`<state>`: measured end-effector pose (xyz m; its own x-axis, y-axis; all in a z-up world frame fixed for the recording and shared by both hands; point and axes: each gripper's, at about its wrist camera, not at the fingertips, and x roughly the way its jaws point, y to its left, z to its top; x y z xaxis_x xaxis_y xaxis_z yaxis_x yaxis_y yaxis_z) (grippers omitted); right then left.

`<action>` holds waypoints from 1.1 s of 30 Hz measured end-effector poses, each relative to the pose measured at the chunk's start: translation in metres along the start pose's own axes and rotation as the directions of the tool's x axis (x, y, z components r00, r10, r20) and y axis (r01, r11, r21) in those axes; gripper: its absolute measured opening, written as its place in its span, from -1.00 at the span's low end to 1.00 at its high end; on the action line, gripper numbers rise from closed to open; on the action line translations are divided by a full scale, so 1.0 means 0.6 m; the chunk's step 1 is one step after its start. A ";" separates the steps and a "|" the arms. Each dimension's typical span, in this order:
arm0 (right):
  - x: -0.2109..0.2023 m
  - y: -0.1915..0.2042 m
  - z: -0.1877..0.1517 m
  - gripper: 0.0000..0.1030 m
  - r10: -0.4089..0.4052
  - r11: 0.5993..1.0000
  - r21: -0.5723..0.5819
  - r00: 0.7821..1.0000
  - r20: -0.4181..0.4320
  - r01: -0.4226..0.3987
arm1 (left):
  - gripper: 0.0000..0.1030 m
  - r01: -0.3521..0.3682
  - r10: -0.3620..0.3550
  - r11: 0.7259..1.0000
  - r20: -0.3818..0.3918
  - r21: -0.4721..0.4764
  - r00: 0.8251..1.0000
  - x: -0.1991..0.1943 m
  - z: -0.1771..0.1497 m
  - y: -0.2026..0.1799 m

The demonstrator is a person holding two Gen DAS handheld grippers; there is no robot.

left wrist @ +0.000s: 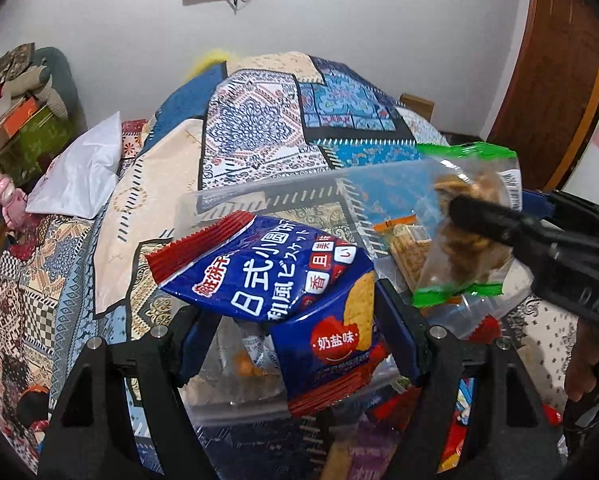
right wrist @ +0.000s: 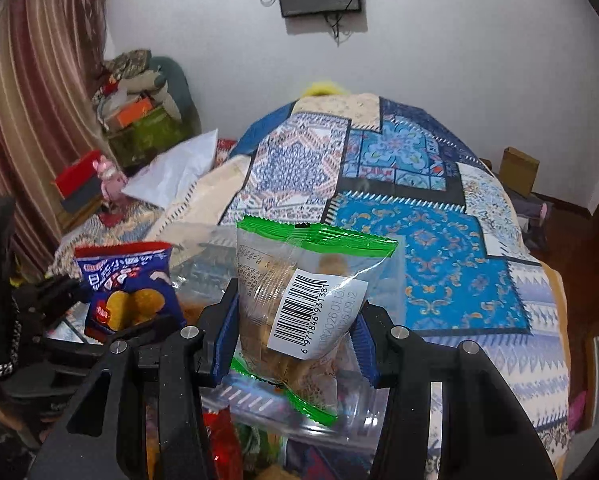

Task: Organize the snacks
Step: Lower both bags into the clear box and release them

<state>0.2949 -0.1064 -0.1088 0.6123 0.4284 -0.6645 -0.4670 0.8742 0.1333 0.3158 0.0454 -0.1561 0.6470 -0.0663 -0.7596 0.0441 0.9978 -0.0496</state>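
Left gripper (left wrist: 299, 312) is clamped on a blue biscuit packet (left wrist: 283, 280), pads pressing its lower half; the packet hangs above the clear plastic bin (left wrist: 259, 196). Right gripper (right wrist: 295, 332) is closed on a clear green-edged snack pouch (right wrist: 299, 300), held upright over the same bin, just beside the blue packet.

Risks, judged:
- Both packs are puffy, slick film; a pad grip on the air-filled belly could slip or squash the biscuits.
- The two tools work close together over one bin; fingers may collide or knock the bin wall.
- The bin sits on a soft patterned bedspread (right wrist: 439, 248), so a push could tip it.

Hard to make out: bin contents are blurred behind the clear walls; its base is hidden by the tools. Loose red wrappers (right wrist: 219, 440) near the bottom edge are cut off; cannot tell whether they lie inside the bin.
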 end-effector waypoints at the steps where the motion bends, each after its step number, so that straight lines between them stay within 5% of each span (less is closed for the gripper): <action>1: 0.006 0.002 -0.001 -0.11 0.000 1.000 -0.009 1.000 -0.012 0.000 | 0.45 0.002 -0.002 1.000 -0.009 0.006 1.000 0.006 0.001 -0.002; 13: 0.036 0.003 -0.019 -0.01 0.013 0.999 -0.038 0.993 -0.118 -0.017 | 0.47 -0.016 0.016 1.000 -0.008 0.011 1.000 0.008 -0.001 -0.008; 18: -0.002 0.009 -0.017 0.28 -0.009 0.999 -0.050 0.998 -0.057 0.006 | 0.48 -0.006 0.006 1.000 0.027 0.004 1.000 -0.033 -0.005 -0.011; 26: -0.091 0.024 -0.026 0.30 0.012 0.998 -0.059 0.999 0.031 -0.010 | 0.49 0.011 -0.011 1.000 0.066 0.005 0.998 -0.103 -0.033 -0.017; 33: -0.124 0.037 -0.072 0.32 -0.001 0.997 -0.079 1.000 0.022 0.002 | 0.53 0.017 -0.018 1.000 0.040 0.010 0.999 -0.133 -0.086 -0.023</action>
<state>0.2114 -0.1291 -0.0881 0.6267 0.4329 -0.6479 -0.5143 0.8544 0.0734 0.2246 0.0372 -0.1283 0.6758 -0.0841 -0.7323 0.0628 0.9964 -0.0565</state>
